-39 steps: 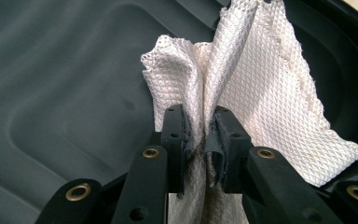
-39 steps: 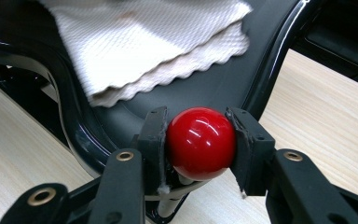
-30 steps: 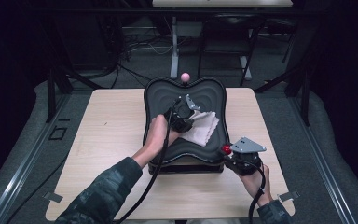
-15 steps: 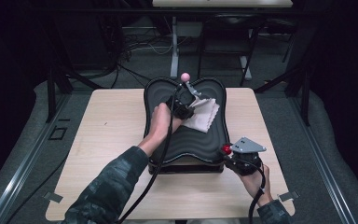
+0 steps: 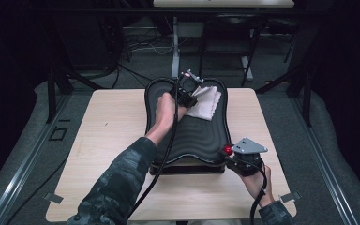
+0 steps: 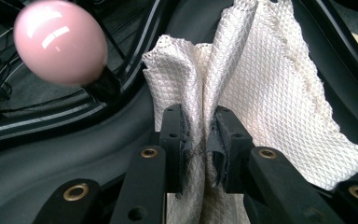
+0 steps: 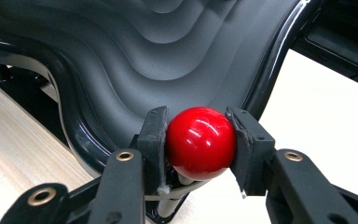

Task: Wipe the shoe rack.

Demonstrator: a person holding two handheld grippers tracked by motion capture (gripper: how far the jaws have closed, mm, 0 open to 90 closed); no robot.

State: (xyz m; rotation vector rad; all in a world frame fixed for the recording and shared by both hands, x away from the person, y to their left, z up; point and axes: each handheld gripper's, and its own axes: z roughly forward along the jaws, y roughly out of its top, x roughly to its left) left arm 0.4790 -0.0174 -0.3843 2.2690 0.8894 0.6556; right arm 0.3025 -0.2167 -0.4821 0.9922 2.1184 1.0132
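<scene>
Black glossy rippled tray (image 5: 192,140) bearing white waffle-weave cloth (image 6: 261,93), pinched between nearly closed left gripper (image 6: 200,135) at far rim beside pink knob (image 6: 60,42). Right gripper (image 7: 198,142) clamped around red ball knob (image 7: 200,142) at near corner.

The cloth (image 6: 242,93) hangs between the left gripper (image 6: 200,140) jaws, knob (image 6: 60,42) to their left, ridged tray (image 5: 201,136) beneath.

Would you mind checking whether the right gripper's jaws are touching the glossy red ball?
Touching: in the right gripper view, both pads press against the red ball.
</scene>
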